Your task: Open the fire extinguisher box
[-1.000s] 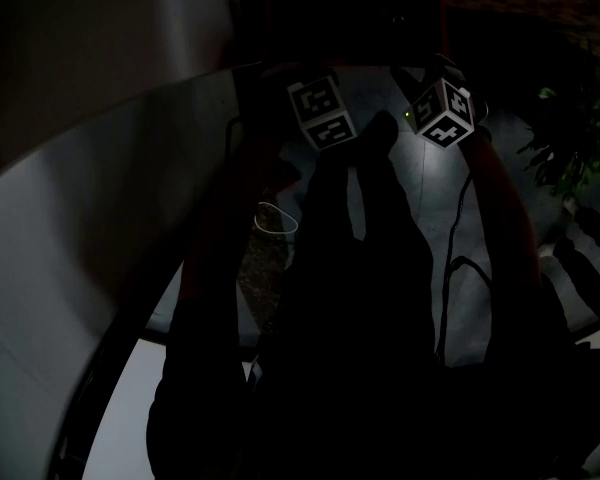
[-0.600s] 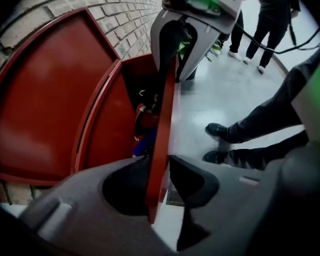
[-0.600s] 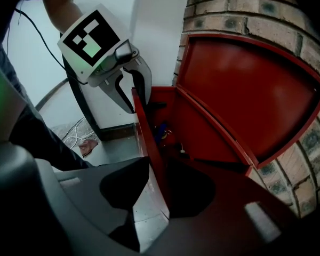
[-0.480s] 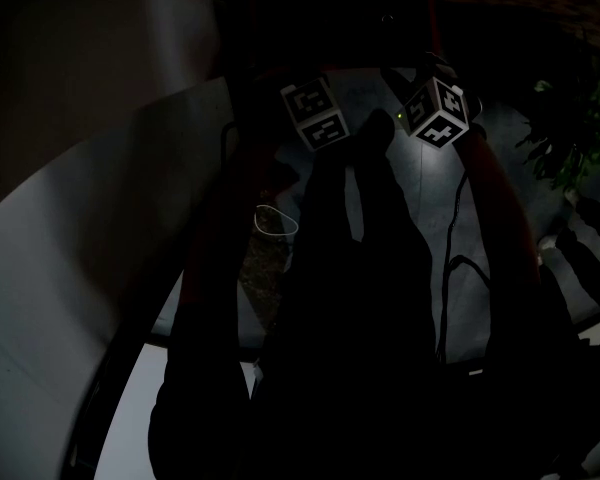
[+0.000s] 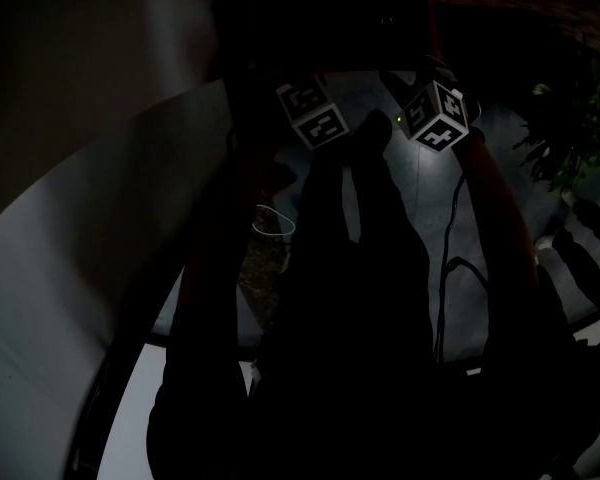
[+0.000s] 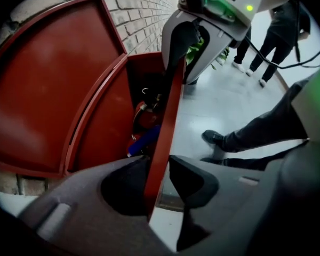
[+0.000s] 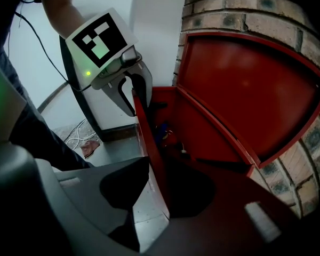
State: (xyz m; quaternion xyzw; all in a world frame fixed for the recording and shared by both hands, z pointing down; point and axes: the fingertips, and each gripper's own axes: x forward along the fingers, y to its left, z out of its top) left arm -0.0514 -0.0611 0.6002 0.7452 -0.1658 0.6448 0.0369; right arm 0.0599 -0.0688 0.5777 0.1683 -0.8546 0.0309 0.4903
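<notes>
No words, numbers or brand names are showing legibly anywhere. Only black-and-white square code patterns are appearing, on the left marker cube (image 5: 315,113) and the right marker cube (image 5: 438,116), and they are carrying no letters.

- The pale grey, glossy floor (image 6: 232,108) runs along the foot of a brick wall (image 6: 144,4).
- 1 dark shoe (image 6: 213,137) stands on it.
- Loose white cables (image 7: 74,136) and a reddish-brown scrap (image 7: 89,148) lie on it.
</notes>
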